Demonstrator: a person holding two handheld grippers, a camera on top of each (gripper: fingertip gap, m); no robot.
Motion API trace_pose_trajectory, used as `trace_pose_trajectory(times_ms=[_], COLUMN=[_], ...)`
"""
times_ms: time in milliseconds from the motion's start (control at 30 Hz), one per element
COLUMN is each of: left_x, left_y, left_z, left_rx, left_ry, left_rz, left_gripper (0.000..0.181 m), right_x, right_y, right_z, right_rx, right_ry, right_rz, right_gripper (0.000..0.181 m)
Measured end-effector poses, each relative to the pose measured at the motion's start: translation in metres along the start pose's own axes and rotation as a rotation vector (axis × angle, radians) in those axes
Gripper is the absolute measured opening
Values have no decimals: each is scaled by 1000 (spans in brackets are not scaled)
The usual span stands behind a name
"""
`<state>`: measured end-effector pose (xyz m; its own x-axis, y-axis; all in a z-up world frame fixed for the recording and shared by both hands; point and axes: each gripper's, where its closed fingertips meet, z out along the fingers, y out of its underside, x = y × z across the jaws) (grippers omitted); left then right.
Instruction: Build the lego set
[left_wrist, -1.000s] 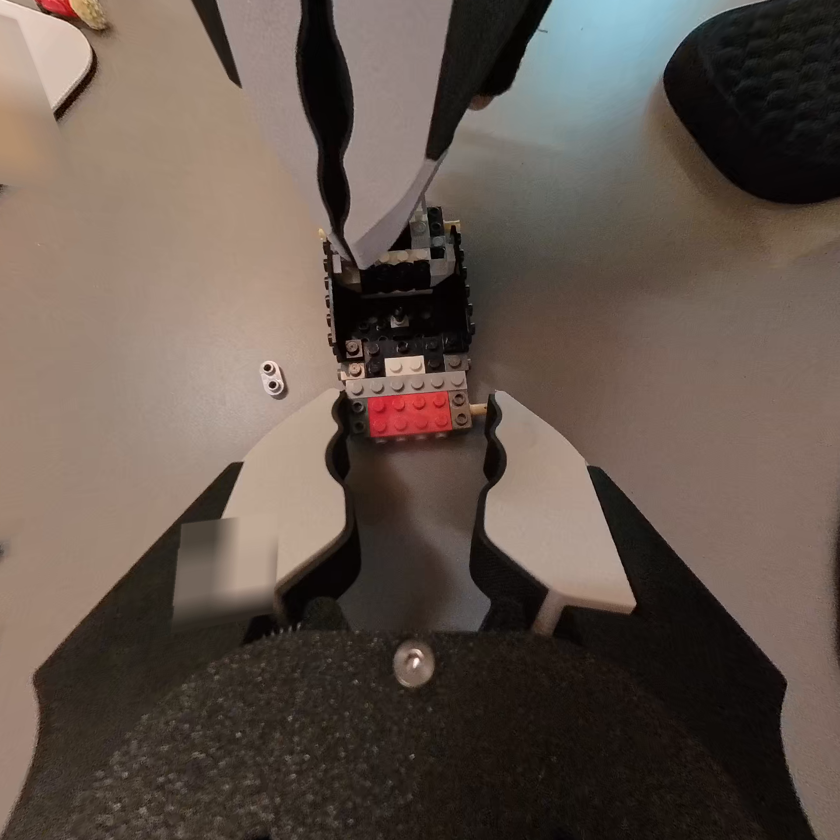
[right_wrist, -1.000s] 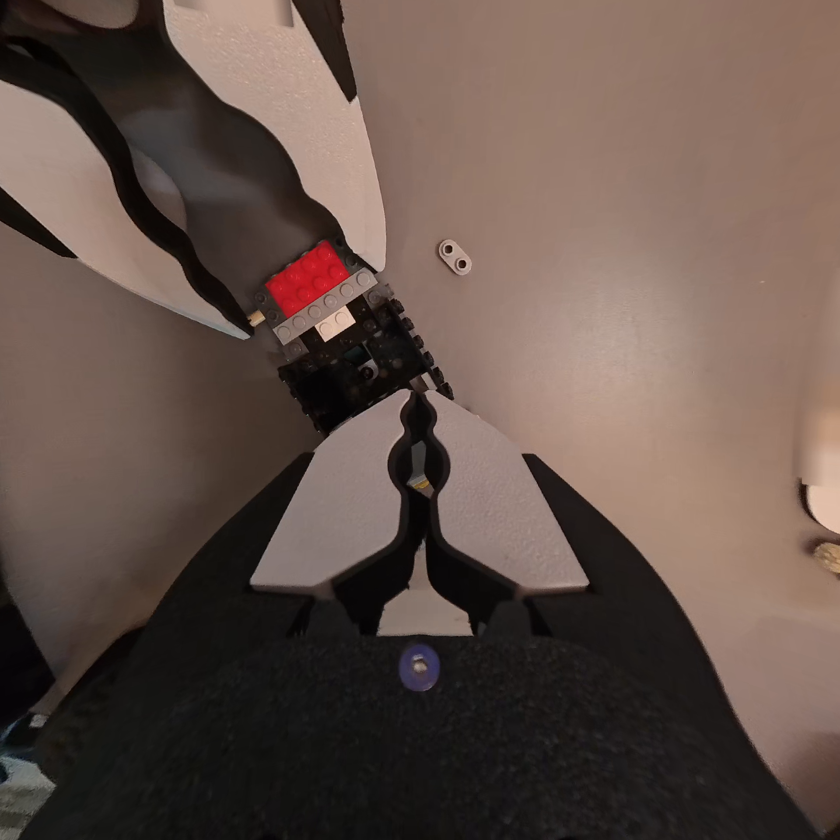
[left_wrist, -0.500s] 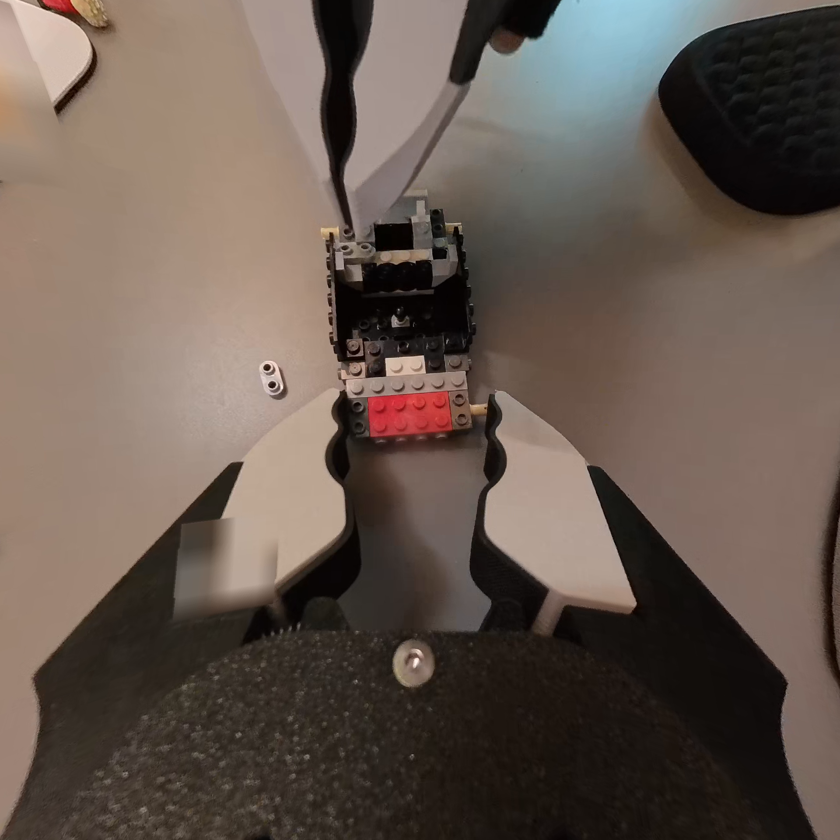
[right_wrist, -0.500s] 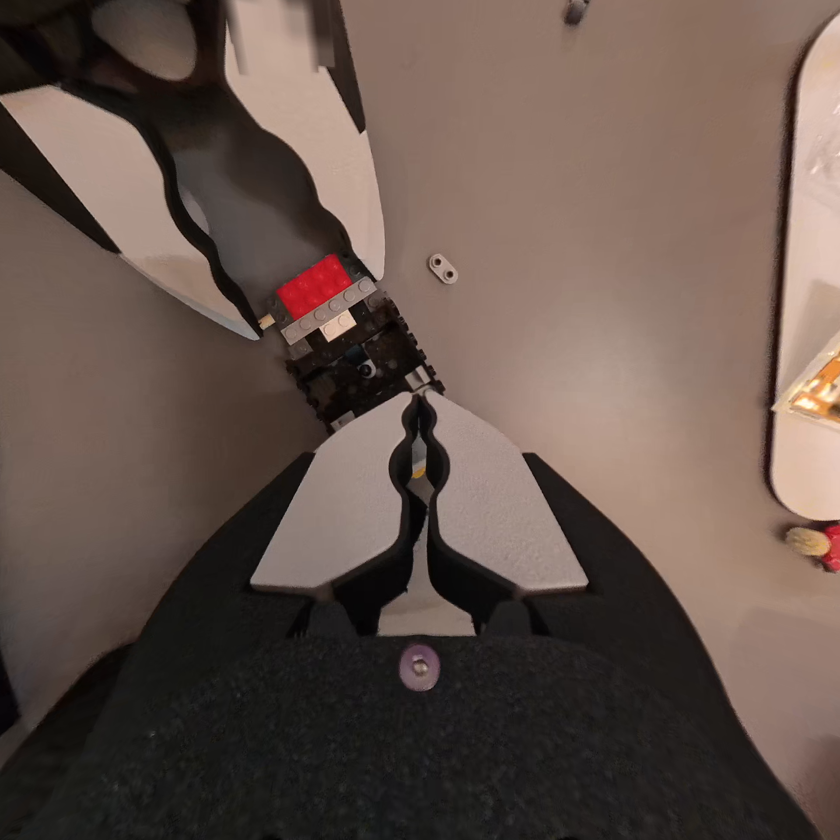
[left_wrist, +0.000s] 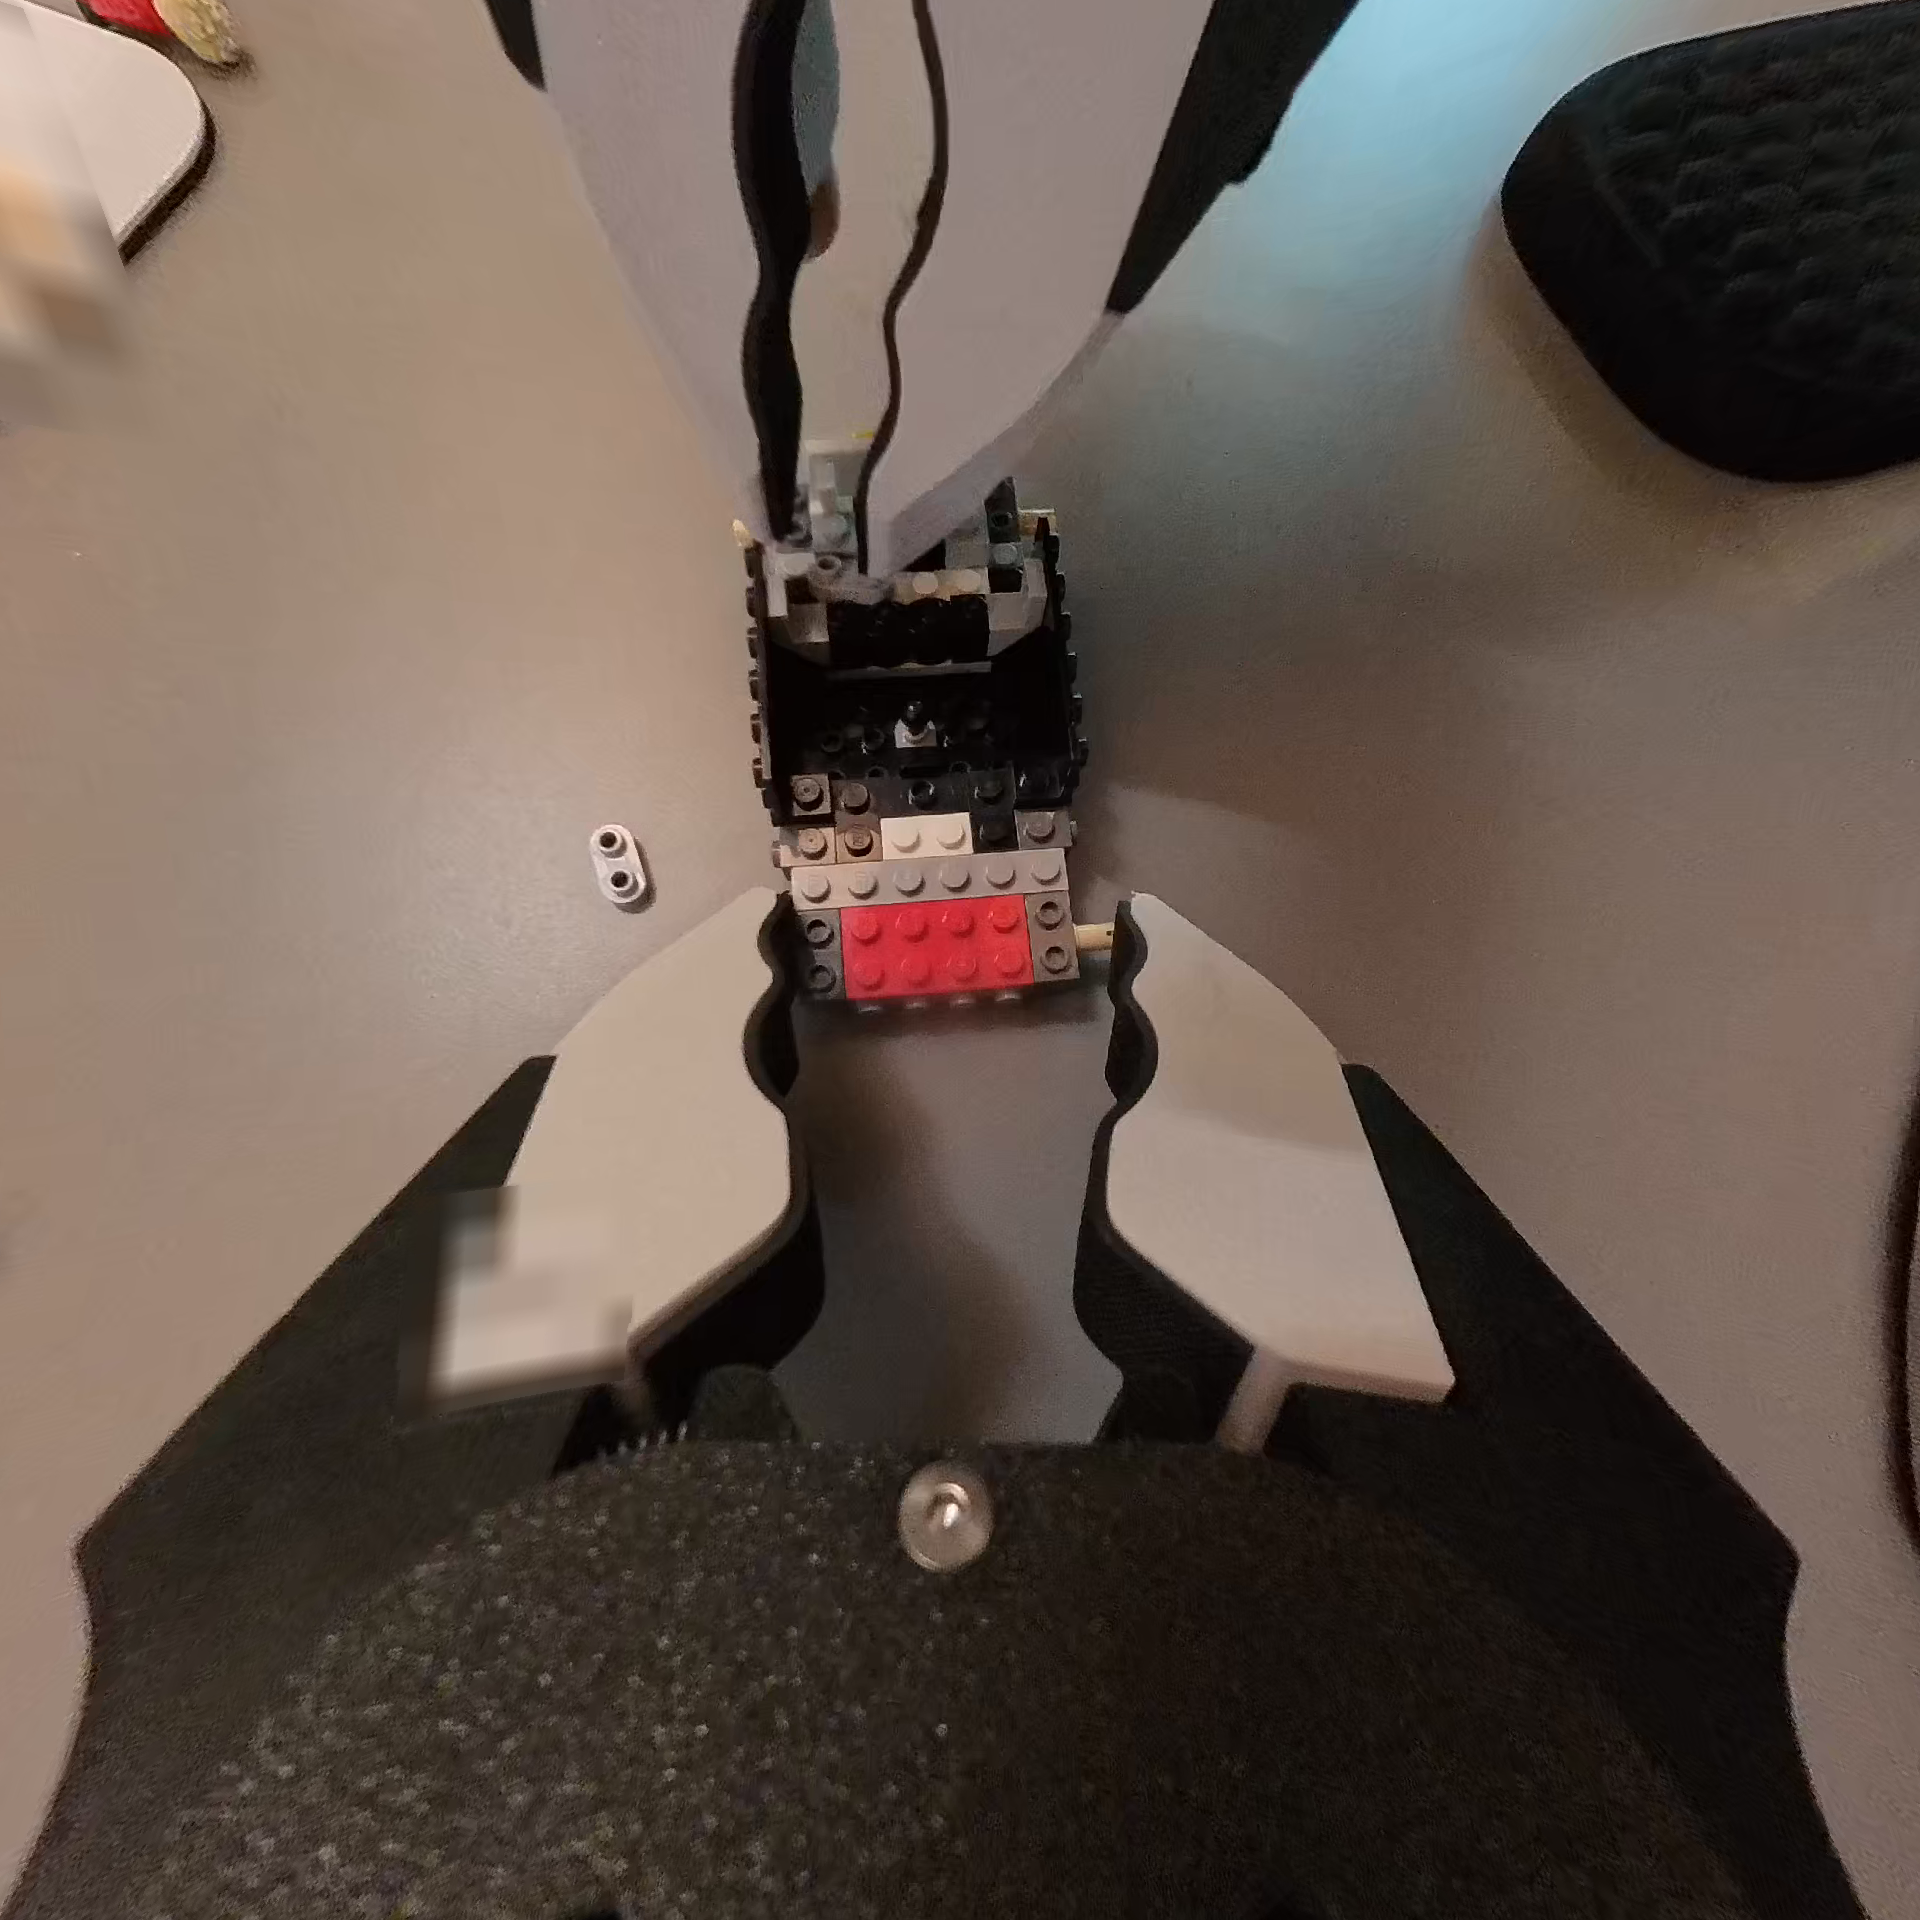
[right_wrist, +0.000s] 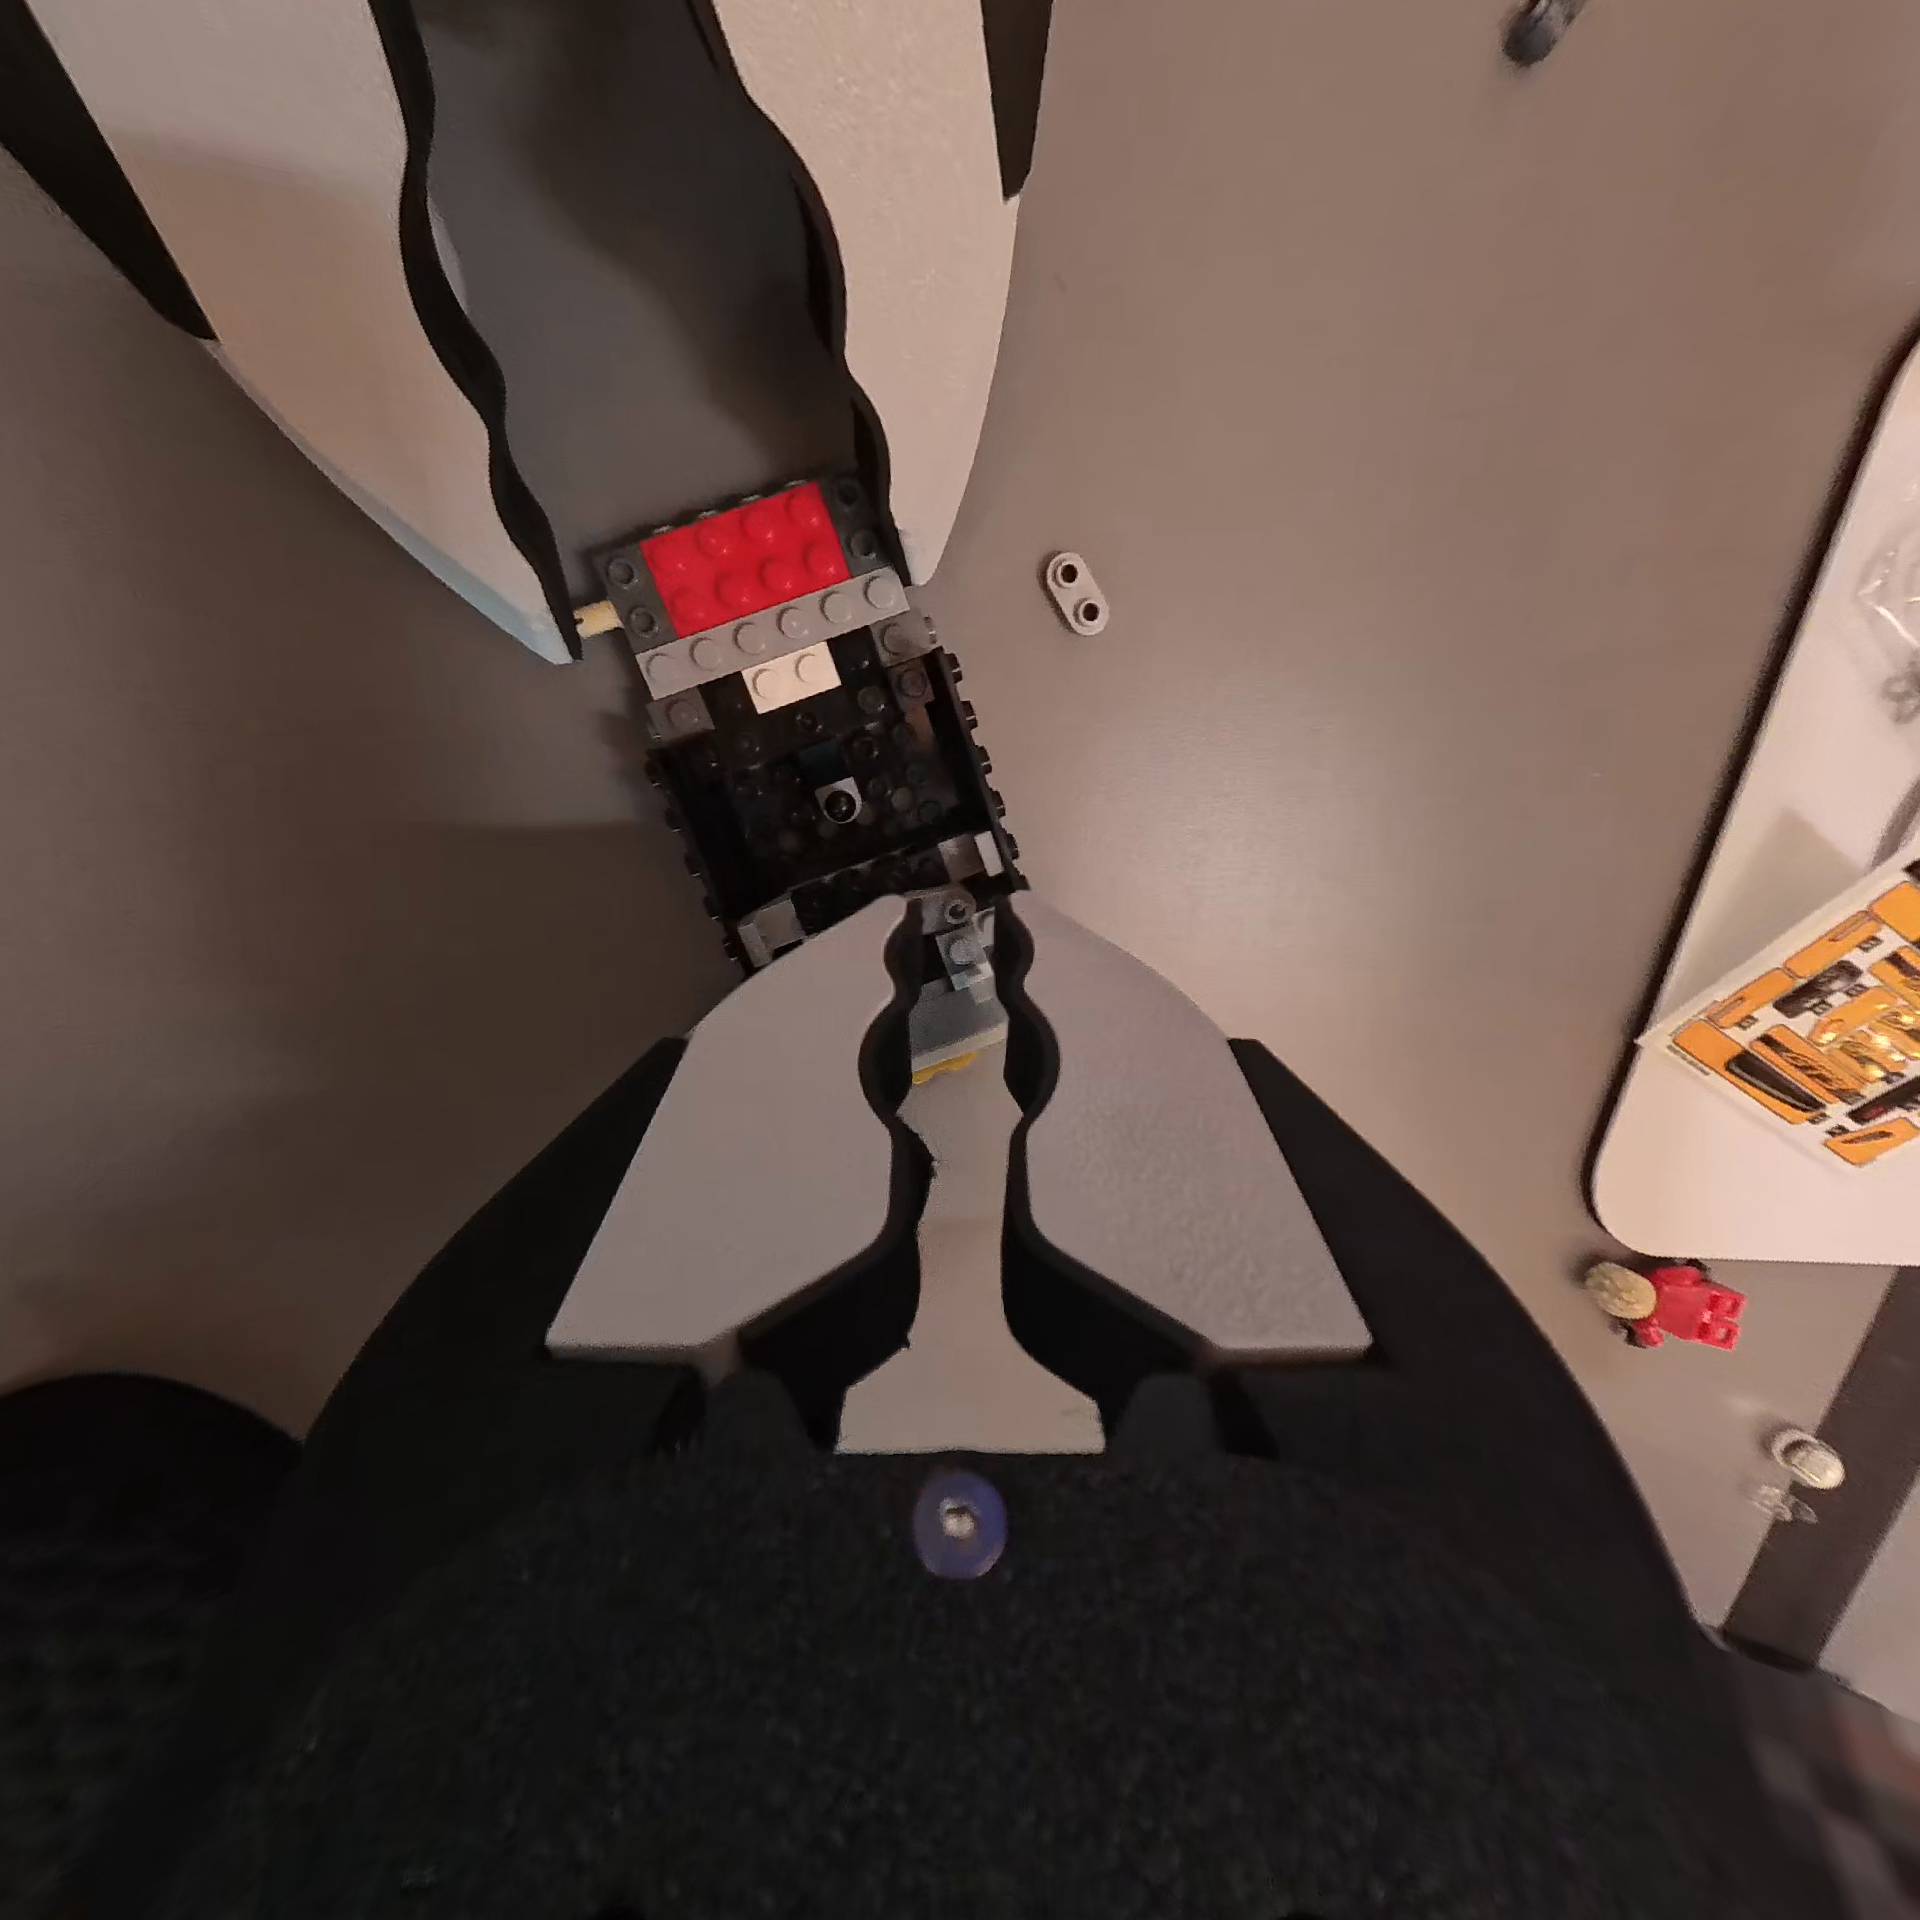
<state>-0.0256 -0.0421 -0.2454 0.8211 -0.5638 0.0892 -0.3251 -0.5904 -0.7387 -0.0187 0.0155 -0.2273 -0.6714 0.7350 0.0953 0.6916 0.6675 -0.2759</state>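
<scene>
1. You are bracing the lego model on the grey table with your left gripper, its fingers spread wide and standing on either side of the red brick at the near end.
2. Your right gripper is reaching the far end with its fingers slightly parted, standing around a small grey piece at the model's edge; whether they are pinching it, you cannot tell.
3. A loose grey two-hole plate is lying on the table just beside the model.
4. A white tray is holding a yellow sticker sheet, with a red minifigure lying near it.
</scene>
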Motion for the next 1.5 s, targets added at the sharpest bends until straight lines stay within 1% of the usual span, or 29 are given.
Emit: trace_pose_trajectory(times_ms=[167,300,367,467,600,700,867,1033,1133,1500], left_x=[0,0,0,0,0,0,0,0,0,0], left_y=[0,0,0,0,0,0,0,0,0,0], left_z=[0,0,0,0,0,0,0,0,0,0], left_rx=[-1,-1,-1,-1,-2,-3,-3,-2,-2,-5], left_ry=[0,1,1,2,1,1,3,4,4,2], left_rz=[5,4,4,3,5,7,6,5,5,11], left_gripper=[57,57,57,57,58,58,57,57,57,57], right_x=[1,5,4,-2,-6,-2,2,3,-2,-1], right_y=[1,3,2,-3,0,1,2,0,-4,0], right_z=[3,3,-1,-8,0,3,3,0,-2,4], right_rx=[-2,-17,-5,38,27,21,-10,-1,18,-31], right_ry=[3,39,43,4,-3,14,46,37,0,-3], right_rz=[-20,-43,-39,-17,-22,-20,-72,-63,-43,-62], right_gripper=[5,0,0,1,5,2,1,1,1,1])
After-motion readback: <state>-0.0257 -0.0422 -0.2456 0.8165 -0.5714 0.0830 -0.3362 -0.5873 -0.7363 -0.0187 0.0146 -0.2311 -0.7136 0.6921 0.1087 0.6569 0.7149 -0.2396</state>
